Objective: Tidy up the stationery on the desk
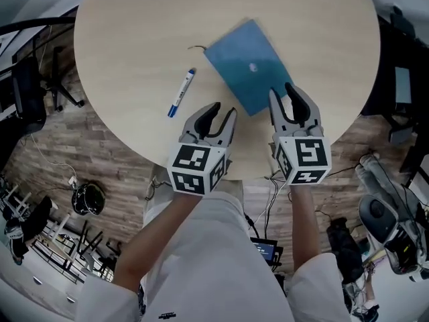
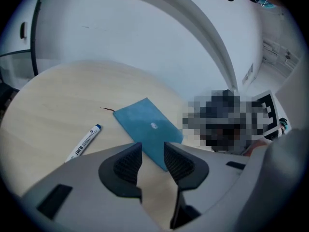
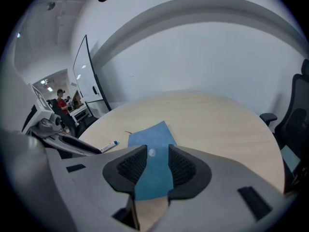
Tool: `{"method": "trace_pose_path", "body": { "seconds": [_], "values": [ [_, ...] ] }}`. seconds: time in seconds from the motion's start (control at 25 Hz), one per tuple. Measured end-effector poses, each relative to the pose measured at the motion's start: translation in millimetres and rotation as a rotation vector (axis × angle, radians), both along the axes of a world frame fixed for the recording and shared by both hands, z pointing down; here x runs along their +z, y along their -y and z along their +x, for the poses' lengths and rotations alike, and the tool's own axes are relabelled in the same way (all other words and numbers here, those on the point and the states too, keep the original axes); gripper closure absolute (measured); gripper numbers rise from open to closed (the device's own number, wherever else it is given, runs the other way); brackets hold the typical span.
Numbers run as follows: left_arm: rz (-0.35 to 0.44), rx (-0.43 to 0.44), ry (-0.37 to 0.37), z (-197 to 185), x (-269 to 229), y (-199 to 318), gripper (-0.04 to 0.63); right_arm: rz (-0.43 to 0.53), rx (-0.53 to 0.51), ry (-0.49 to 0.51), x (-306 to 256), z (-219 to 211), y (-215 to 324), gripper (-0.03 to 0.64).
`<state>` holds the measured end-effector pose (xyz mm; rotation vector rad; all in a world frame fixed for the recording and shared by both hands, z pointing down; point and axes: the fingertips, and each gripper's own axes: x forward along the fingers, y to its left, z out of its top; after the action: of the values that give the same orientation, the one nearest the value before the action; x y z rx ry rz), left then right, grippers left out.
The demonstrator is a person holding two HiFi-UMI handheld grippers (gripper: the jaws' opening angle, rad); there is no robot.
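Note:
A blue felt pouch [image 1: 249,64] with a small white button lies on the round beige table [image 1: 134,25]. To its left lies a white marker pen [image 1: 181,92] with a blue cap. My right gripper [image 1: 281,90] hovers open over the pouch's near edge. In the right gripper view the pouch [image 3: 150,139] shows through the gap of that gripper [image 3: 158,153], untouched by the pads. My left gripper [image 1: 223,111] stands open near the table's front edge, just short of the pouch's near left corner. Seen from this gripper [image 2: 153,151], the pouch [image 2: 147,124] and the pen [image 2: 84,142] lie ahead.
A thin dark thread [image 1: 196,47] lies on the table by the pouch's far corner. Black office chairs [image 1: 30,86] stand at the left, and another chair [image 3: 294,124] is at the right. Cables and gear [image 1: 87,198] lie on the wooden floor.

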<state>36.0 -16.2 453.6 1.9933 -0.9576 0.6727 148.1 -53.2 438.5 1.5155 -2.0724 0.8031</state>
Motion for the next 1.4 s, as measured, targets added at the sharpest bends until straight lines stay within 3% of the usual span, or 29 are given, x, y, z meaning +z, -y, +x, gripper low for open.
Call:
{"method": "trace_pose_path", "body": {
  "seconds": [0.44,0.76,0.92,1.08,1.24,1.4],
  "values": [
    [-0.094,-0.058,-0.030,23.4,41.9,-0.4,0.452,-0.092,-0.081,-0.054,54.6,24.0,14.9,0.460],
    [-0.121,-0.092,0.018,30.8,73.1,8.3,0.453,-0.153,-0.119,-0.067,84.8,36.8,18.9,0.460],
    [-0.139,-0.107,0.057,29.7,81.1,12.1,0.476,-0.156,-0.150,-0.097,85.4,37.6,18.3,0.497],
    [-0.118,-0.087,0.083,30.5,79.7,11.0,0.503,-0.136,-0.134,-0.152,76.4,41.3,18.6,0.546],
    [-0.079,-0.087,0.075,25.7,70.3,15.4,0.575,-0.156,-0.133,-0.136,73.7,34.1,12.2,0.558],
    [-0.052,-0.047,0.050,40.5,57.3,22.3,0.575,-0.199,-0.131,-0.091,81.9,13.8,-8.4,0.560]
  ]
}}
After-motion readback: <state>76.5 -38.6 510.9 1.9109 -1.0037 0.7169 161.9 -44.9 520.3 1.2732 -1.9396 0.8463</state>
